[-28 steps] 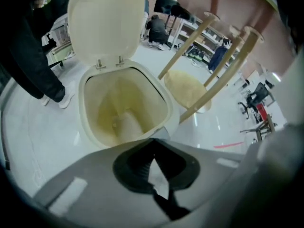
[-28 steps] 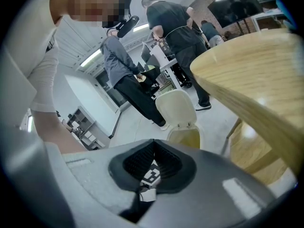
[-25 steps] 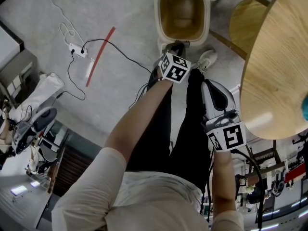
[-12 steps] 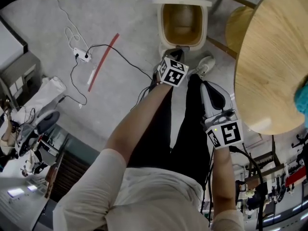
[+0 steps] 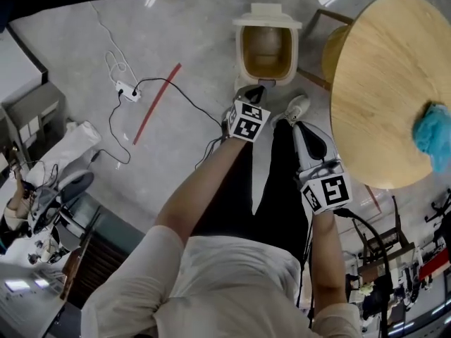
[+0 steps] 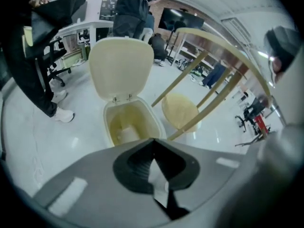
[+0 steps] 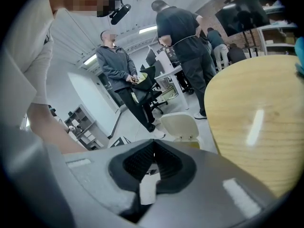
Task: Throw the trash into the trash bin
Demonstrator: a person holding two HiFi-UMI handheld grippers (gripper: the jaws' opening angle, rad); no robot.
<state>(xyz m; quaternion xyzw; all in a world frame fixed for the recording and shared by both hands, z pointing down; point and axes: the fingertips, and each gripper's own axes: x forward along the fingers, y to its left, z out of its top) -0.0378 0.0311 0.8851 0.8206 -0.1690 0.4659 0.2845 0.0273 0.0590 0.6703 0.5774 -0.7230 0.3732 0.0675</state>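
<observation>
**Blue clump sits across the tabletop, on the right hand's side**

Closest to the person's body, the right gripper (image 7: 153,153) has its fingers (image 7: 137,164) clenched together. Nothing of the task is between them, only a pale tab low in the seam. A little further out, the left gripper (image 6: 153,151) hangs over the floor just short of the trash bin (image 5: 246,58). Its fingers (image 6: 135,164) are clenched the same way, with a similar pale sliver in the seam. That sliver looks like part of the tool rather than a held scrap.

Straight ahead of the left fingers, the bin stands on the floor with its lid (image 5: 266,16) tipped back and its mouth open. A pale patch (image 6: 127,136) lies at the bottom, and it cannot be told whether that is trash.

The bin stands just off the left edge of the round tabletop (image 5: 373,97), with a stool seat (image 5: 330,51) between the two. The only loose thing that reads as trash is a blue fluffy clump (image 5: 431,136) near the tabletop's right edge, well apart from both grippers.

The clump lies to the right of the right fingers, across the width of the tabletop, so the right hand is the nearer one. The left hand is on the bin's side. The clump is rounded, with no clear long axis, so the approach angle should matter little. The next move is probably a reach across the tabletop and a carry back left to the bin
</observation>
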